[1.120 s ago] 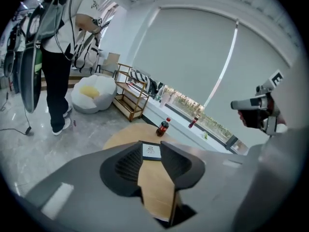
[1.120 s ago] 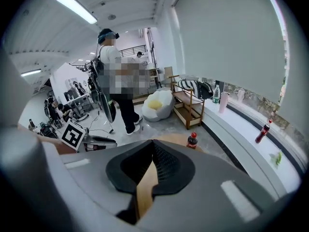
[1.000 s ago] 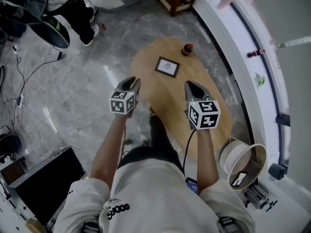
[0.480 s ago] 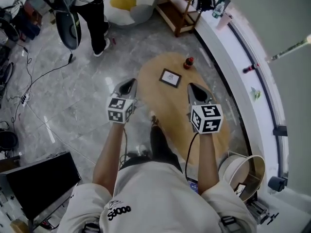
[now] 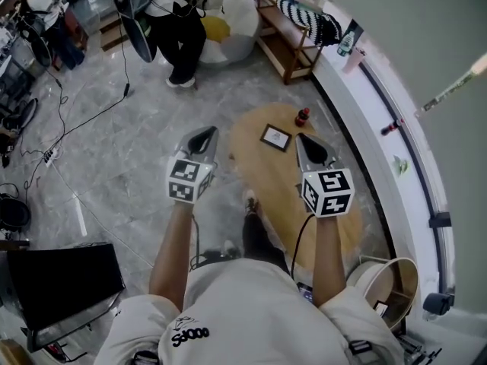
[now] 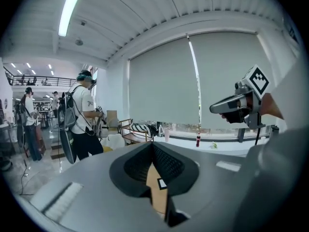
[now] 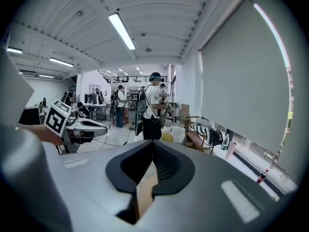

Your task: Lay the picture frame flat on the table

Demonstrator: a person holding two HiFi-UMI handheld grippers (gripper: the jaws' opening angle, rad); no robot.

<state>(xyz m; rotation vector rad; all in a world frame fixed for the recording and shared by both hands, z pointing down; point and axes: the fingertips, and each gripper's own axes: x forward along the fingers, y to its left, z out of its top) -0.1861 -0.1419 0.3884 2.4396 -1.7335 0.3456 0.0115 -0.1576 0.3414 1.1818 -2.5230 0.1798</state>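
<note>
The picture frame (image 5: 275, 137), dark-edged with a pale print, lies flat on the oval wooden table (image 5: 266, 188) far below me. A red bottle (image 5: 302, 116) stands just behind it. Both grippers are held high above the table. My left gripper (image 5: 204, 137) hangs over the floor left of the table, shut and empty. My right gripper (image 5: 308, 144) hangs above the table's right part, also shut with nothing in it. In the left gripper view the frame (image 6: 161, 183) shows small under the shut left gripper (image 6: 153, 146). The right gripper (image 7: 153, 144) points into the room.
A white window ledge (image 5: 380, 128) curves along the table's right side. A wooden bench (image 5: 293, 33) with a striped cushion and a white beanbag (image 5: 232, 25) stand beyond it, next to a person in black (image 5: 179, 29). Cables cross the grey floor; a white bin (image 5: 388, 280) sits at lower right.
Both grippers have risen well above the table and the view has climbed with them, so the table looks smaller. The frame has stayed flat in place.
</note>
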